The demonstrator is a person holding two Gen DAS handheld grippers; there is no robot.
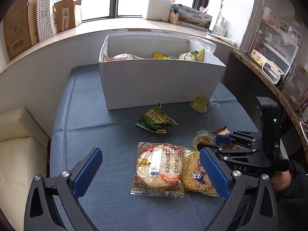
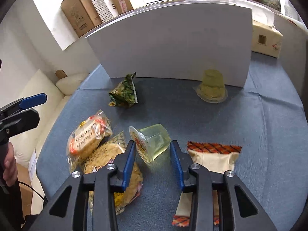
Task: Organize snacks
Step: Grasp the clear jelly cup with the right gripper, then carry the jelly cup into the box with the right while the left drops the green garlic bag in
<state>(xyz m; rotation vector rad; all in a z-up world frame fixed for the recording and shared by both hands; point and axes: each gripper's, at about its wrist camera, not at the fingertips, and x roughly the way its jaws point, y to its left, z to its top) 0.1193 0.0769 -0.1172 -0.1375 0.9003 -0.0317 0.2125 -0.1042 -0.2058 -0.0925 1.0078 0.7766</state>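
The clear yellow-green jelly cup (image 2: 152,144) lies tipped on the blue cloth-covered table (image 2: 250,127) between my right gripper (image 2: 153,154)'s blue pads, seemingly clamped, while my left gripper (image 1: 150,171) gapes empty over the round rice-cracker packet (image 1: 158,168), white cardboard box (image 1: 159,82) beyond.

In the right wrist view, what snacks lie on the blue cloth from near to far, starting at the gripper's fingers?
Tipped jelly cup between the fingers, green snack bag, upside-down jelly cup, white box.
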